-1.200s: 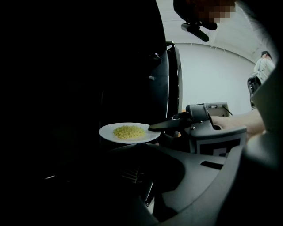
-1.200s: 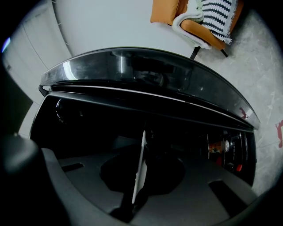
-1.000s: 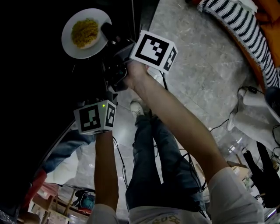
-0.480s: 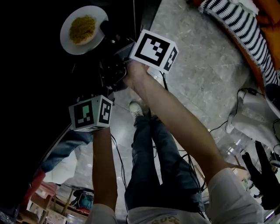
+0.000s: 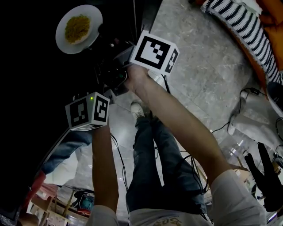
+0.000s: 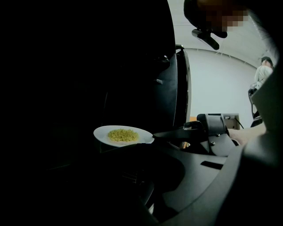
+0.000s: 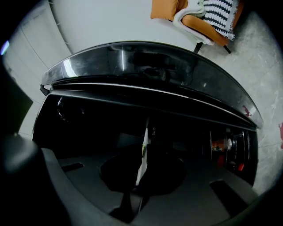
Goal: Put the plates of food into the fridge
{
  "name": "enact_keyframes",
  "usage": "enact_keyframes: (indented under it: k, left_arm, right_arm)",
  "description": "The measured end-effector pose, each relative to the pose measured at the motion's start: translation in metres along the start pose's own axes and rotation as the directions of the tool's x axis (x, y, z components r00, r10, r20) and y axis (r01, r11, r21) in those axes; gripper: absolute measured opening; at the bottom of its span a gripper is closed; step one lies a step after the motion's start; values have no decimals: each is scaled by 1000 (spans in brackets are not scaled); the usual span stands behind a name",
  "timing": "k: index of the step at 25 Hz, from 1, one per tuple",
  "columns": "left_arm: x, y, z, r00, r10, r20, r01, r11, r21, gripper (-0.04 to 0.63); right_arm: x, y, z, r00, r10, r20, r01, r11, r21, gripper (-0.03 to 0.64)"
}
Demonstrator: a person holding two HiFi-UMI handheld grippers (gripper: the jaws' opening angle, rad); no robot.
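- Right gripper (image 5: pixel 101 32): fingers clamped on the rim of 1 white plate (image 5: pixel 66 42), seen edge-on between them in the right gripper view.
- Yellow food (image 5: pixel 78 28) heaped mid-plate, beyond the fingertips.
- Left gripper (image 5: pixel 87 111): fingers lost in dark, state unreadable; plate ahead of them, apart.

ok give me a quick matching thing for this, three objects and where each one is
Things:
1. round white plate of yellow food
2. black-and-white striped cushion
3. white shoe

Places:
A. on the grey stone floor
B. on the orange chair
C. clamped at its rim in the fingers of the right gripper

Pairs: 1-C, 2-B, 3-A
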State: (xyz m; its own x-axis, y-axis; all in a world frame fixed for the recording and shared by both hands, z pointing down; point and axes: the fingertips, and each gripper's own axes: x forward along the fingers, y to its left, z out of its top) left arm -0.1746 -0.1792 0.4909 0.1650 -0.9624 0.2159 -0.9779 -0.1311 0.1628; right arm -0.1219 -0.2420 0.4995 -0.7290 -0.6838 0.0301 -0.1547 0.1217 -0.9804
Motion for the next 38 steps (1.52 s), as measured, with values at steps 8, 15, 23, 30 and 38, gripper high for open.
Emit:
enact_keyframes:
  k: [8, 15, 23, 30, 38]
  left_arm:
    - [10, 6, 4, 1000, 18, 4, -18, 1000, -13, 6]
    - [17, 0, 4, 1000, 14, 7, -14, 1000, -18, 6]
    - [29, -8, 3, 999, -31, -8, 31, 999, -23, 6]
    - [37, -9, 7, 999, -44, -4, 43, 998, -36, 6]
    - [42, -8, 10, 999, -35, -3, 35, 999, -32, 6]
  right_arm:
    - [-2, -5, -5, 1000, -10, -15, 10, 1000, 5, 25]
    - [-5, -7, 1, 1000, -9, -9, 9, 1000, 8, 25]
    - [-11, -13, 10, 1000, -16, 7, 16, 1000, 15, 25]
    - [-13, -17, 11, 1000, -20, 5, 20, 1000, 11, 25]
    - [-14, -19, 11, 1000, -29, 6, 29, 1000, 9, 25]
